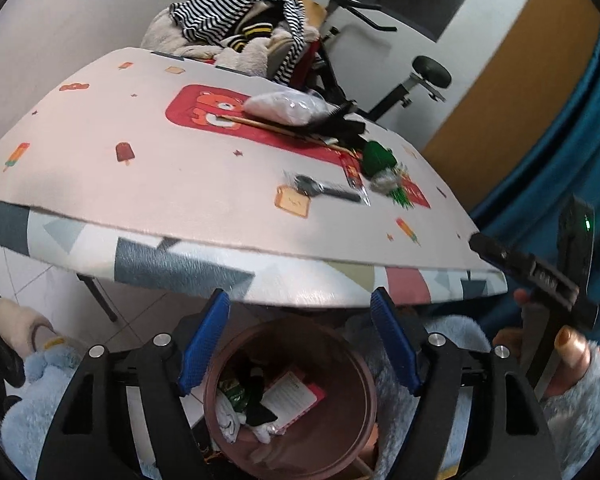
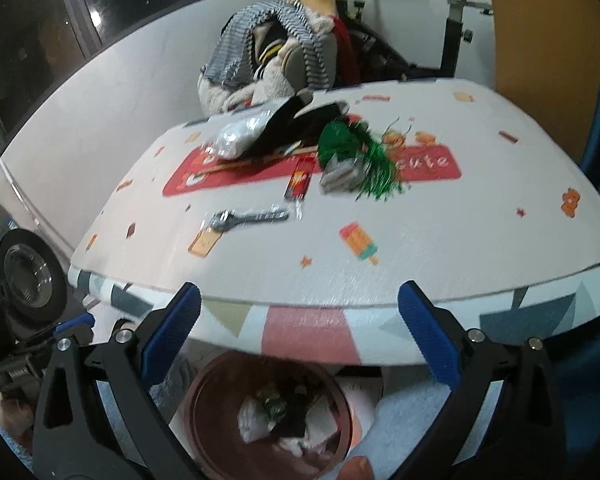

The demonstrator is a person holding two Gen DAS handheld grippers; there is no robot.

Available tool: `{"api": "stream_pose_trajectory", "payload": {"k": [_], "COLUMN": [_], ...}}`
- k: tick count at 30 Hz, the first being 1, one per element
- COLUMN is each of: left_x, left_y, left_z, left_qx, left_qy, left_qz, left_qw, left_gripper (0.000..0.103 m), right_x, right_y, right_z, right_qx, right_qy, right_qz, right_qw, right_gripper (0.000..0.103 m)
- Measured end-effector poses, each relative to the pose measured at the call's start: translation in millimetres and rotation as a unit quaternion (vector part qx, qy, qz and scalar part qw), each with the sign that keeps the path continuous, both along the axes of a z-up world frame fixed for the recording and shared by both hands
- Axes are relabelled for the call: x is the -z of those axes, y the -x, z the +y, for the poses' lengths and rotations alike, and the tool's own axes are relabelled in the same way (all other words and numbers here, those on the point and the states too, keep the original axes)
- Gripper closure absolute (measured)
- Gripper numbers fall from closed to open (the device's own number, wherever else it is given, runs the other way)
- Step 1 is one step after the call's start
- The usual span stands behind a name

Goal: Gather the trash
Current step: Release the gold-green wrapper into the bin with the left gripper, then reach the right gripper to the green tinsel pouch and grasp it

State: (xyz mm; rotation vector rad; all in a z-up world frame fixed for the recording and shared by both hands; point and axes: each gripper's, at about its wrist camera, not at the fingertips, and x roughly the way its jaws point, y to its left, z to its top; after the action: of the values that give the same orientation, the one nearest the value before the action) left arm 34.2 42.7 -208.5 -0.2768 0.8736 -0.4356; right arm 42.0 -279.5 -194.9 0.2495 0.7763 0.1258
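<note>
Both grippers hover over a brown bin (image 1: 366, 384) (image 2: 204, 384) that stands below the table's front edge and holds wrappers and a red-and-white card. My left gripper (image 1: 300, 295) is open, with nothing between its blue pads. My right gripper (image 2: 300, 291) is open wide and also empty. On the table (image 1: 160, 184) lie a wrapped black spoon (image 1: 324, 191) (image 2: 248, 218), a red packet (image 2: 298, 180), a green wrapper (image 1: 376, 156) (image 2: 340, 140), crumpled foil (image 2: 340, 172), chopsticks (image 1: 276, 126), a clear bag (image 1: 284, 106) (image 2: 240, 134) and a black piece (image 1: 336, 124).
A chair heaped with striped clothes (image 1: 240, 12) (image 2: 268, 40) stands behind the table, with an exercise bike (image 1: 416, 80) beside it. A blue curtain (image 1: 560, 140) hangs at the right. A hand in a fluffy blue sleeve (image 1: 572, 360) holds the right gripper. A slippered foot (image 1: 24, 324) is at the left.
</note>
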Motion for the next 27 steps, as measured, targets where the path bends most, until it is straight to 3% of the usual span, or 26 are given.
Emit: {"api": "stream_pose_trajectory", "payload": {"k": [4,7,12,21,27], "left_x": [-4,-4,16,42,45], "left_y": [-23,-47,-98,-161,-179], "left_z": [-6,-15,-36,-70,-98], "left_qx": [-0.001,-0.001,-0.002,-0.005,0.003], "left_qy": [0.009,0.019,0.02,-0.011,-0.11], "left_qz": [-0.001,0.003,0.029,0.046,0.021], "left_qw": [1.0,0.9998,0.9994,0.9989,0.9937], "left_gripper": [0.044,0.052,0.064,0.065,0.073], "right_x": [3,3,11,22,25], "right_y": [-10,-16,-23,-38,-46], "right_z": [-7,-9,-21,-50,-59], "right_qx": [0.003,0.01,0.02,0.04,0.056], "right_qy": [-0.018,-0.002,-0.011,-0.038,-0.06], "right_qz": [0.003,0.008,0.011,0.013,0.002], "right_qw": [1.0,1.0,1.0,0.998,0.997], "right_gripper": [0.006,0.006,0.006,0.006,0.006]}}
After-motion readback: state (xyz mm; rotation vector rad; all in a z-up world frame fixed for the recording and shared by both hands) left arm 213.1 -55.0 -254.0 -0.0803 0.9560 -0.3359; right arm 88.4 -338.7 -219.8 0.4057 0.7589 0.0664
